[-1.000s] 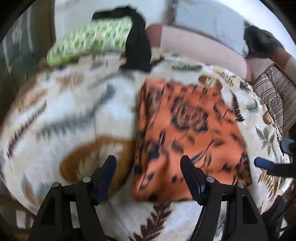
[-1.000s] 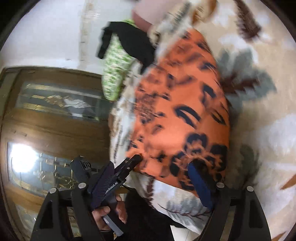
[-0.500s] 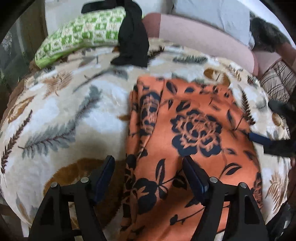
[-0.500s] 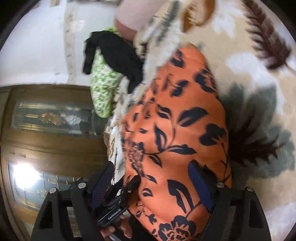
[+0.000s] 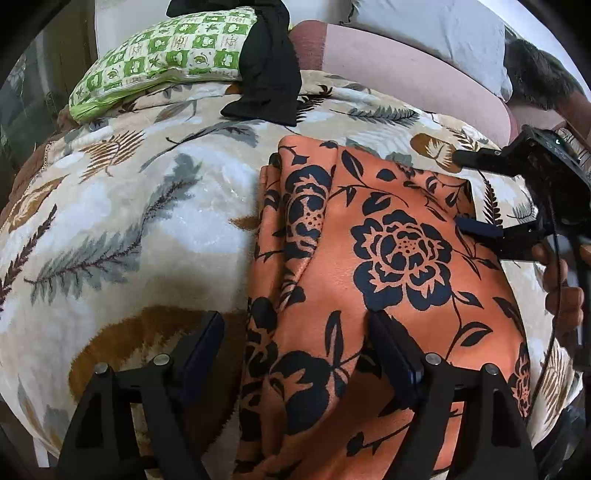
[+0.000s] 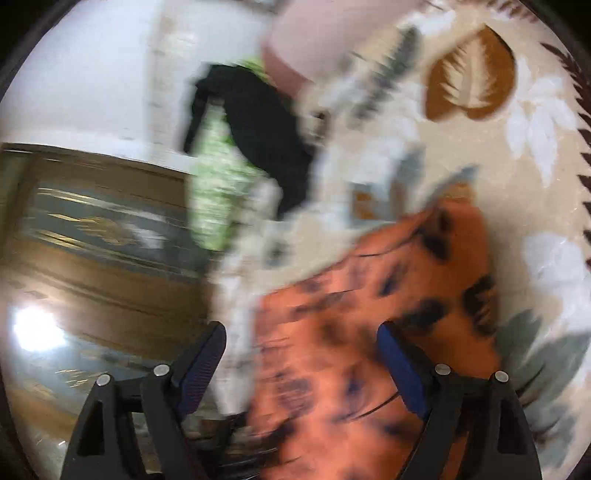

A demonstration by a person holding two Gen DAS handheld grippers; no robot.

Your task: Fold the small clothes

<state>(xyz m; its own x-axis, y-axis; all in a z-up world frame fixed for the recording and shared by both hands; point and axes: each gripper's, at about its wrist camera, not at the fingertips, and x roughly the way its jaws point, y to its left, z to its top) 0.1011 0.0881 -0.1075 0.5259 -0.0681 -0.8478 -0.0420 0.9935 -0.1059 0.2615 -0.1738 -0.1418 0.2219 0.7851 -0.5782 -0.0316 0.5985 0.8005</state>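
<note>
An orange garment with a black flower print (image 5: 369, 295) lies folded on the leaf-patterned blanket (image 5: 147, 221). My left gripper (image 5: 295, 343) is open, low over its near left edge, one finger over the blanket and one over the cloth. My right gripper (image 5: 476, 195) is open at the garment's far right edge in the left wrist view. In the blurred right wrist view the right gripper (image 6: 301, 354) is open over the orange garment (image 6: 369, 350), with its right fingertip against the cloth.
A green checked pillow (image 5: 166, 55) and a black garment (image 5: 269, 74) lie at the far edge of the blanket. A pink cushion (image 5: 406, 74) and a grey pillow (image 5: 424, 26) sit behind. A wooden door with glass (image 6: 92, 258) stands to the left.
My left gripper has moved in closer over the garment's near edge. My right gripper has swung along the right edge toward the far corner; its view is now blurred.
</note>
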